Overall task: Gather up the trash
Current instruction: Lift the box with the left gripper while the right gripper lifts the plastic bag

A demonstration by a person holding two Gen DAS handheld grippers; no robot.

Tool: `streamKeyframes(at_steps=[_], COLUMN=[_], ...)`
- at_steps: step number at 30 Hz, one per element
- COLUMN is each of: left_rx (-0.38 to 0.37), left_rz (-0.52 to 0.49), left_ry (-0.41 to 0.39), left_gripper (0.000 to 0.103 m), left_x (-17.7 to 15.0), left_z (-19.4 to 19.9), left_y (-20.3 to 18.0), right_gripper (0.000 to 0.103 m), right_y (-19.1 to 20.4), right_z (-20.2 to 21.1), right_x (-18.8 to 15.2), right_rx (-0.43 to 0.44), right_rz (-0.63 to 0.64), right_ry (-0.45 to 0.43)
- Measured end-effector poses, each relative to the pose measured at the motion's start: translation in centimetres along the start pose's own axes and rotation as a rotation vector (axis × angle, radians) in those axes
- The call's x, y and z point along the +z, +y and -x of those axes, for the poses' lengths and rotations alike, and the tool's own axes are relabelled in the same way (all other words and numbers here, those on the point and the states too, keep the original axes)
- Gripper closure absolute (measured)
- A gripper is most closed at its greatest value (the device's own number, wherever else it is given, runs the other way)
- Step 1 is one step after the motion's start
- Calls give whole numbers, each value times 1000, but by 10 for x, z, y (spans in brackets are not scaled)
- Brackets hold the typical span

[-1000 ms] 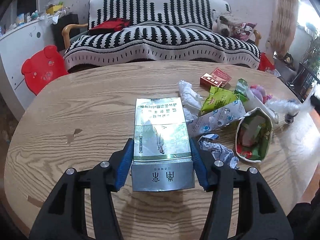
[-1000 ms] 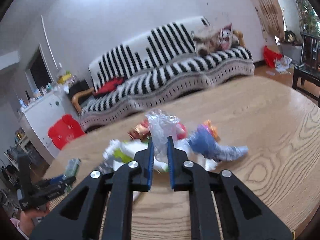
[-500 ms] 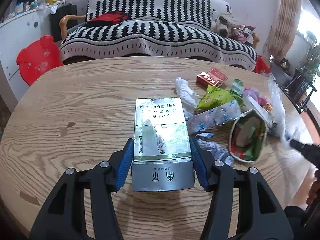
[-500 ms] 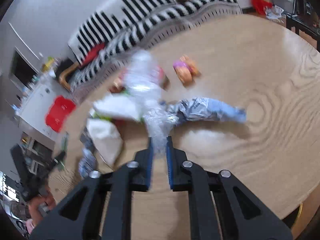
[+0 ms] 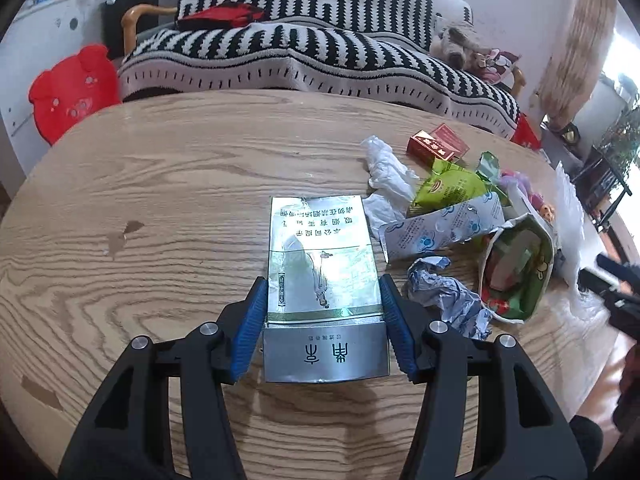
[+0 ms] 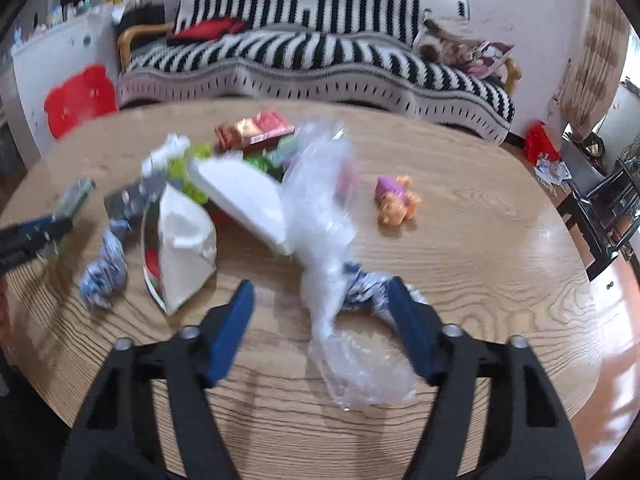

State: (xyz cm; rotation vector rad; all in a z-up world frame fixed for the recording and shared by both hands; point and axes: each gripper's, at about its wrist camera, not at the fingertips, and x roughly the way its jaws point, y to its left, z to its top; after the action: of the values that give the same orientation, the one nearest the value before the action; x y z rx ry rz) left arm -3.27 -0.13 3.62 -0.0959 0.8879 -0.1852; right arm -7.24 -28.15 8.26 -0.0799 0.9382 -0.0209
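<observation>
My left gripper [image 5: 323, 292] is shut on a silver-green cigarette carton [image 5: 320, 248], blue pads pressing both its long sides, just above the wooden table [image 5: 160, 200]. To its right lies the trash heap: white tissue [image 5: 384, 168], green snack bag [image 5: 448, 188], blue-white wrapper [image 5: 440, 232], crumpled blue paper [image 5: 444, 296] and an open foil bag [image 5: 516, 272]. My right gripper [image 6: 320, 284] is opening. A clear plastic bag [image 6: 320, 208] stands loose between its jaws, and neither pad touches it.
A red cigarette pack [image 5: 436, 144] lies behind the heap. A small pink and orange toy [image 6: 394, 200] sits apart on the right. Beyond the table stand a striped sofa [image 5: 304, 52] and a red stool [image 5: 72, 88]. A dark chair [image 6: 608, 216] stands off the right edge.
The right gripper swung down toward the table beside the heap and its jaws parted, letting go of the clear plastic bag. The left gripper kept its hold on the carton.
</observation>
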Motion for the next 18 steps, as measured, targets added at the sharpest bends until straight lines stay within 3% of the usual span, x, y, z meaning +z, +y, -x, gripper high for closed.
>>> streamKeyframes(at_steps=[2,4,5,6,11,18], left_rx=[-3,-1,-1,1,-5,21], left_rz=[-2,-6,-7,-8,-13,-46], left_ry=[5,7,10,15,41,-2], left_gripper=[48,48,48,48,48,48], left_x=[1,1,1,1,1,1], left_z=[-1,-3,-4,-6,-12,-3], left_y=[1,0,1,1,2,-12], right_gripper=[45,61,78,85,89,89], right_y=[1,1,-1,-4,-23,-42], right_z=[-10,-18,-21,-25,-26,19], right_x=[-6,-10,-10,-11,-9,-9], right_rx=[-6,10,19,32,102,64], right_rz=[3,2,-5,-21,-126,-156], right_ry=[21,39,42,45,18,-51])
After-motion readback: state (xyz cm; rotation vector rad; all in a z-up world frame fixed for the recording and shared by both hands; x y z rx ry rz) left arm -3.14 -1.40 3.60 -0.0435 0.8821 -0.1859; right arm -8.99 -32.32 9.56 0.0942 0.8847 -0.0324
